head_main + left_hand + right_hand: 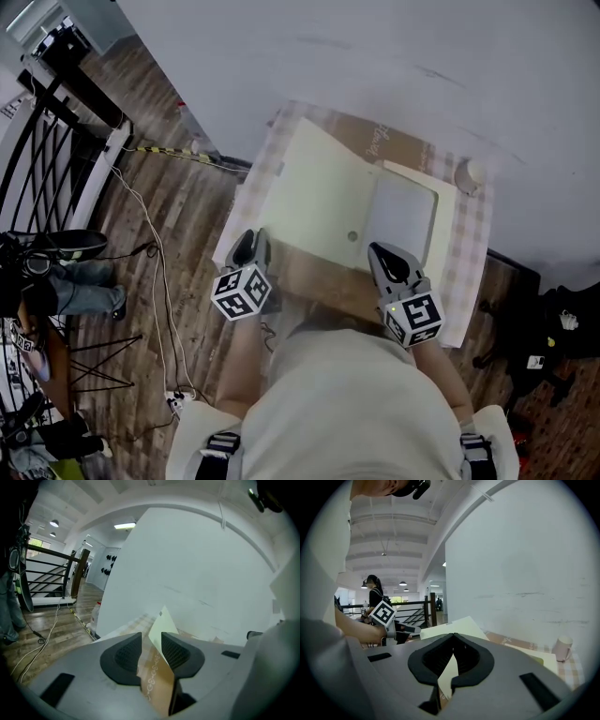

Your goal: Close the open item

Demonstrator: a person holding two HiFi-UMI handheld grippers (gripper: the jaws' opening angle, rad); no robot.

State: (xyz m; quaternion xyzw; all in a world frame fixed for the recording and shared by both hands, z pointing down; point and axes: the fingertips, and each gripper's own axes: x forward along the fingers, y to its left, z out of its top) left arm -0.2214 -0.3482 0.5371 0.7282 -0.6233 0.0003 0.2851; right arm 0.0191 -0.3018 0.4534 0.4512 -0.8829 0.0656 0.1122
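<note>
Cream card box, flat, lying open on a table under a pink-and-white checked tablecloth, close against a white wall. Its lid is one broad cream panel, raised at a slant on the box's left side, with a small round stud near its lower right corner; the pale shallow tray lies exposed to its right. Brown cardboard sheet lies under the box on the wall side, with faint print that is too small to read. White cup, small, stands at the table's far right corner, well apart from both tools. Left gripper sits at the lid's near left corner; in the left gripper view its jaws stand apart, and the lid's cream edge and a brown patterned surface show in the gap, with no pad clamped on them. Right gripper sits at the box's near edge, beside the tray; in the right gripper view its jaw tips meet, and cream card shows through the hollow behind them, though whether it is pinched cannot be told. Wooden plank floor lies left of the table.
</note>
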